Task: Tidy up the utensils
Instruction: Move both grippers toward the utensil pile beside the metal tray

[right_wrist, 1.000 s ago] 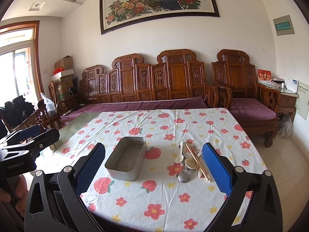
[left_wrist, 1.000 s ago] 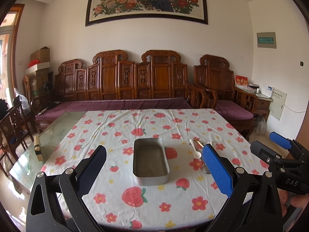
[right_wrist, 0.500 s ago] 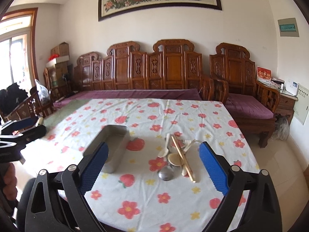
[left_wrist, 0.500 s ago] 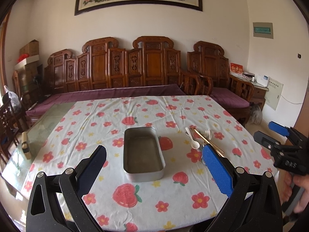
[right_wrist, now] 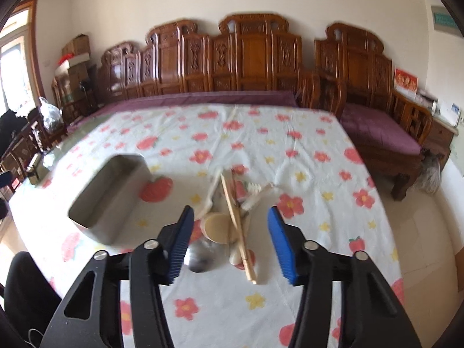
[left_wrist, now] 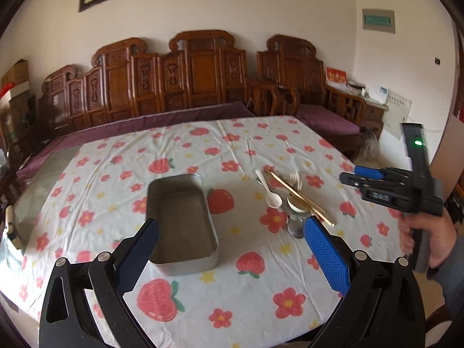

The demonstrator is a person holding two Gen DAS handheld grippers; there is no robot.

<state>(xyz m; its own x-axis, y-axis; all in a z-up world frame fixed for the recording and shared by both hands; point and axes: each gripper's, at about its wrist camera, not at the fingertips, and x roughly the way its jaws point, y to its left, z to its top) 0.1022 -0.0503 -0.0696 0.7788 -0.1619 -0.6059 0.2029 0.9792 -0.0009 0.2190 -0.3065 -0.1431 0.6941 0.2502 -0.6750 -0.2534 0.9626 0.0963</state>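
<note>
Floral tablecloth (left_wrist: 249, 150): only left view shows spread left tool (left_wrist: 232, 243) over tin (left_wrist: 181, 217).

The right wrist view is smeared by motion, so the fork (right_wrist: 255, 192) tines and spoon (right_wrist: 210, 194) edges blur together. The metal spoon (right_wrist: 200, 256) lies partly behind 1 blue pad. In the left view, a pad hides part of what may be that spoon (left_wrist: 295, 226).
</note>
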